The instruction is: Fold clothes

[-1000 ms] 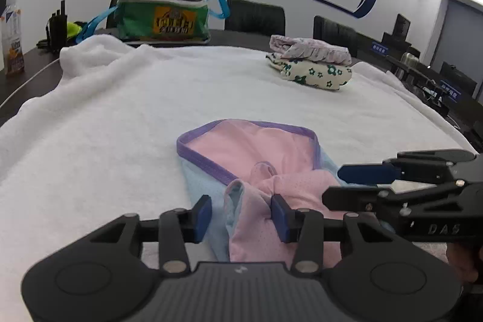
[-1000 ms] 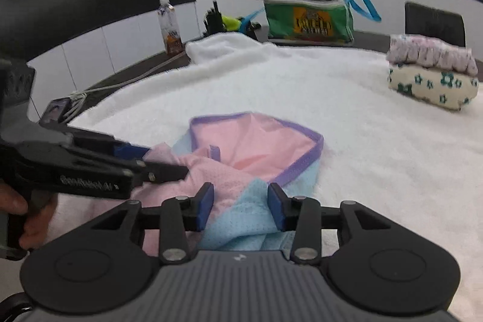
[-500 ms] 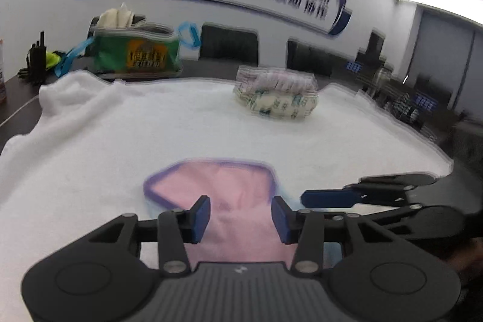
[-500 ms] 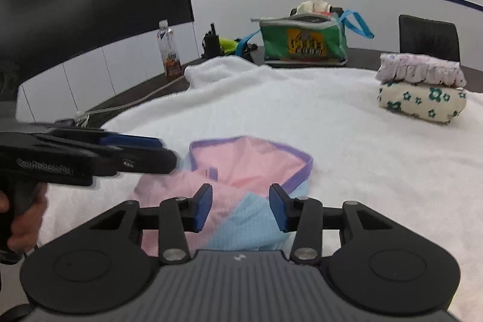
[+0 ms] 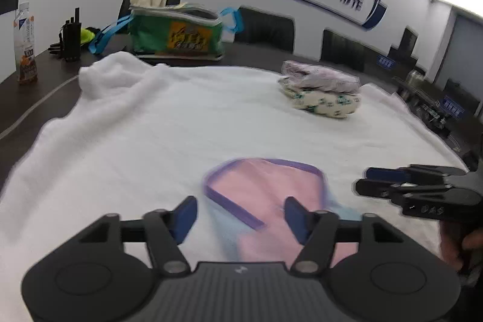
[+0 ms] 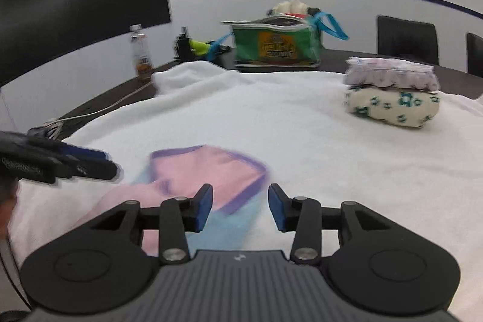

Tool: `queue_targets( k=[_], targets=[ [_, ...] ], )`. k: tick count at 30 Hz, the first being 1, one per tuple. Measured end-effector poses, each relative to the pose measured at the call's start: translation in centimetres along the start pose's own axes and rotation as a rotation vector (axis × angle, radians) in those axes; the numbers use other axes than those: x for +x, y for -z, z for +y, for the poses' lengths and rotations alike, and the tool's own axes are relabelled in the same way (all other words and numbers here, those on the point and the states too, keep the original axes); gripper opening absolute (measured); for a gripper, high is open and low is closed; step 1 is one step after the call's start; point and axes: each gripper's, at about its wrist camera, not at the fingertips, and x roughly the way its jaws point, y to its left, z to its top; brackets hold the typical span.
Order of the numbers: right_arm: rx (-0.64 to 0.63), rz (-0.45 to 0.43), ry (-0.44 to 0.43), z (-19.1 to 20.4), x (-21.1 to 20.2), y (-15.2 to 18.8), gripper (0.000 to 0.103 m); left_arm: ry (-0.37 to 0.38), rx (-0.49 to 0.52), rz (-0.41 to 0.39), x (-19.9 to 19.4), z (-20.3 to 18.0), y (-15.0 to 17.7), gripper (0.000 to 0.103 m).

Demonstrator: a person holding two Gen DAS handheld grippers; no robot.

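Note:
A small pink and light-blue garment with purple trim (image 5: 265,195) lies partly folded on the white towel (image 5: 166,125); it also shows in the right wrist view (image 6: 205,171). My left gripper (image 5: 240,219) is open and empty, held above the garment's near edge. My right gripper (image 6: 240,207) is open and empty, over the garment's right side. Each gripper appears in the other's view, the right one (image 5: 392,183) to the garment's right and the left one (image 6: 87,163) to its left.
Two folded garments are stacked at the far right (image 5: 320,92), also in the right wrist view (image 6: 392,95). A green bag (image 5: 178,35), a bottle (image 5: 25,44) and a black radio (image 5: 71,38) stand on the dark table beyond the towel. A cable (image 6: 99,110) runs along the left.
Both grippers have pulled back and up from the garment and opened wider. The garment has been let go and lies on the towel.

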Motion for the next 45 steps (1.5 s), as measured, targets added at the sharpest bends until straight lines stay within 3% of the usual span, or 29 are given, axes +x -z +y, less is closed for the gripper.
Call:
queue_targets(
  k=[2, 4, 7, 14, 17, 18, 19, 26, 31, 34, 38, 41, 43, 45],
  targets=[
    [0.009, 0.035, 0.013, -1.3, 1.3, -1.2, 0.042, -0.028, 0.008, 0.064, 1.3, 0.7, -1.8, 0.067],
    [0.006, 0.076, 0.026, -2.1, 2.7, -2.2, 0.042, 0.004, -0.002, 0.113, 2.6, 1.5, -3.1, 0.067],
    [0.014, 0.117, -0.008, -2.5, 4.4, -3.0, 0.042, 0.026, -0.062, 0.138, 4.7, 2.7, -4.0, 0.067],
    [-0.005, 0.178, -0.05, -1.9, 7.1, -3.3, 0.042, 0.008, -0.068, 0.15, 8.1, 2.5, -2.9, 0.057],
    [-0.023, 0.202, -0.052, -1.6, 8.3, -3.0, 0.032, -0.008, -0.042, 0.142, 7.7, 2.5, -2.7, 0.034],
    [-0.031, 0.211, -0.052, -1.4, 8.5, -2.9, 0.014, -0.011, -0.04, 0.141, 7.6, 2.5, -2.6, 0.016],
    [-0.038, 0.219, -0.052, -1.3, 8.7, -2.8, 0.003, -0.01, -0.042, 0.14, 7.5, 2.5, -2.6, 0.001],
    [-0.105, 0.068, -0.075, -0.3, 4.1, -2.5, 0.003, 0.035, 0.015, 0.007, 3.4, 0.4, -0.9, 0.001],
    [-0.194, -0.038, -0.105, 0.5, -0.9, -1.0, 0.003, 0.063, 0.09, -0.157, -1.8, -1.3, 2.2, 0.001],
    [-0.348, -0.096, -0.185, 1.4, -3.8, 2.5, 0.002, 0.036, 0.089, -0.13, -2.8, -1.7, 6.1, 0.001],
    [-0.494, 0.059, -0.181, 2.1, -4.5, 6.3, 0.004, 0.032, 0.016, -0.077, -3.6, -1.3, 9.3, 0.001],
    [-0.472, 0.038, -0.209, 1.3, -6.0, 5.8, 0.017, 0.111, -0.045, -0.11, -5.5, -0.8, 9.7, 0.01],
    [-0.432, -0.04, -0.212, 1.0, -7.1, 4.5, 0.038, 0.16, -0.049, -0.184, -6.7, -0.8, 8.8, 0.022],
    [-0.368, -0.128, -0.248, 1.4, -7.0, 3.1, 0.043, 0.135, -0.02, -0.222, -6.6, -1.3, 7.7, 0.028]
  ],
)
